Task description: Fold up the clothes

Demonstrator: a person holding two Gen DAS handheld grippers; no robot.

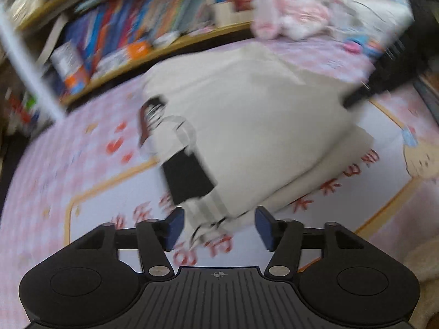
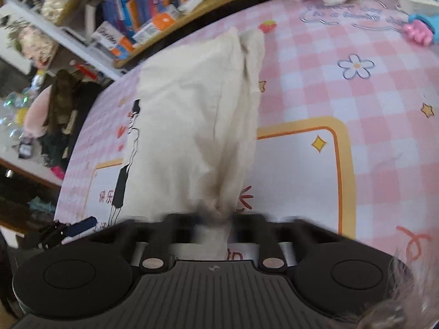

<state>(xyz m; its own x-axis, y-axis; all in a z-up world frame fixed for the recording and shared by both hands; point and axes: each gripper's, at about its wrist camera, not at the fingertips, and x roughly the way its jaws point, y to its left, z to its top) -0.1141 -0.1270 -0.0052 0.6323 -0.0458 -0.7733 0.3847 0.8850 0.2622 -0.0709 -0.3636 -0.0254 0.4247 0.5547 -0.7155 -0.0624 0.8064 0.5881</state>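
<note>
A cream garment (image 1: 247, 126) with a black printed figure (image 1: 189, 181) lies partly folded on the pink checked tablecloth (image 1: 55, 170). My left gripper (image 1: 219, 227) hovers open just in front of the garment's near edge, its blue pads (image 1: 175, 226) apart and holding nothing. In the right wrist view the same garment (image 2: 197, 109) runs away from me in a bunched strip. My right gripper (image 2: 215, 216) is shut on its near end, pinching gathered fabric. The left gripper's blue pad (image 2: 81, 226) shows at the lower left there. The left wrist view is blurred.
A wooden bookshelf (image 2: 170, 8) full of books runs along the table's far side. Pink and white plush toys (image 1: 290, 13) and a small pink toy (image 2: 418, 31) sit at the far right. Cluttered items (image 2: 55, 109) lie beyond the table's left edge.
</note>
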